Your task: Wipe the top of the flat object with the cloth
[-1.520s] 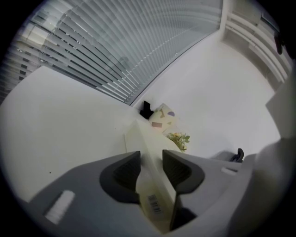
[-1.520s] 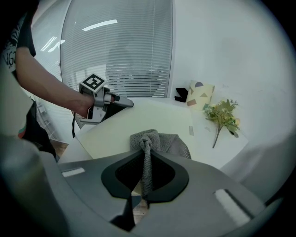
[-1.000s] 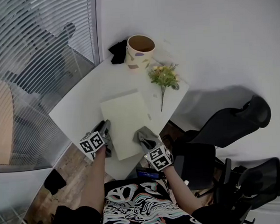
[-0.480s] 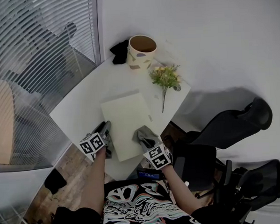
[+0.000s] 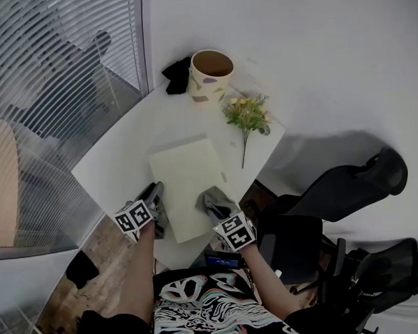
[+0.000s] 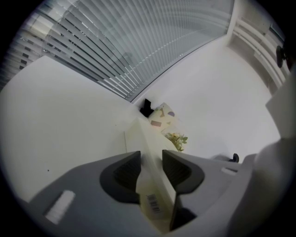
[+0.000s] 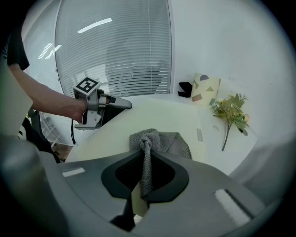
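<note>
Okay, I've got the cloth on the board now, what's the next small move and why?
Probably slide the right gripper forward, dragging the cloth toward the far edge: it sits bunched at the near corner of the board, most of the top lies ahead, and the left gripper clamps the board's near-left corner.

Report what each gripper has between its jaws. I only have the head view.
Observer: The left gripper view shows the left gripper shut on the near edge of the flat board, and a barcode label sits between the jaws.
Operator: Now the right one.
Observer: In the right gripper view, the right gripper is shut on a bunched fold of the grey cloth. The rest of the cloth lies on the board's top.
</note>
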A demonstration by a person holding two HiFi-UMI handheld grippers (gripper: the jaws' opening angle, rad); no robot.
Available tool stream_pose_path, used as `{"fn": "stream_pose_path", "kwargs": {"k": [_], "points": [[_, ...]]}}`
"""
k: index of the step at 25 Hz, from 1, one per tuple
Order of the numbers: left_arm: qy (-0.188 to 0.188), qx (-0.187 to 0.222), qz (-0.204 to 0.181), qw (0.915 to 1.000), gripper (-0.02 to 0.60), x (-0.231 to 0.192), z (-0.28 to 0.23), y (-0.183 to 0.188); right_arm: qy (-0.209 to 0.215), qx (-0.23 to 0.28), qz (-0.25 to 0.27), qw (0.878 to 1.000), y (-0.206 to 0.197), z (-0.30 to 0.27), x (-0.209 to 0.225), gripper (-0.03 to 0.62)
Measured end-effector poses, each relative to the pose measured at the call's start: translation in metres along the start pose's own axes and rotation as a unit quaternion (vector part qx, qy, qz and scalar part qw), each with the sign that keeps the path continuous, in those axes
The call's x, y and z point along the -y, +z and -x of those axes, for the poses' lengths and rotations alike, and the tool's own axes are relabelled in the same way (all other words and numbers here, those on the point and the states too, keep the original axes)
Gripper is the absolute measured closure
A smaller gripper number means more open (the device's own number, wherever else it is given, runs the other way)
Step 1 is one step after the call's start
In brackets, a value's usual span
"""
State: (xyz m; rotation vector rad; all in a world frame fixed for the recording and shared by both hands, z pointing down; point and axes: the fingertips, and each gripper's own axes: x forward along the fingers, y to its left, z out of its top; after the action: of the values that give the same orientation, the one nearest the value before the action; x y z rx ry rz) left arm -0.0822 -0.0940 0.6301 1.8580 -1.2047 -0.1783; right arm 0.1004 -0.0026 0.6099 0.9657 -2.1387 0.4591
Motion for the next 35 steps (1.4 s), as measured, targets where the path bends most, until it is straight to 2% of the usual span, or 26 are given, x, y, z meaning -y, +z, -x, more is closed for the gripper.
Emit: {"fn": "stream_pose_path", "kwargs": {"k": [13, 35], "points": [[0.002, 0.0, -0.001, 1.0, 0.382, 0.0, 0.002, -0.002, 0.017, -0.01, -0.021, 1.0, 0.007, -0.006, 0.005, 0.58], [0.0, 0.0, 0.003, 1.0, 0.382, 0.001, 0.001, -0.003, 0.027, -0.012, -0.017, 0.999, 0.034, -0.033, 0.026, 0.58]]}}
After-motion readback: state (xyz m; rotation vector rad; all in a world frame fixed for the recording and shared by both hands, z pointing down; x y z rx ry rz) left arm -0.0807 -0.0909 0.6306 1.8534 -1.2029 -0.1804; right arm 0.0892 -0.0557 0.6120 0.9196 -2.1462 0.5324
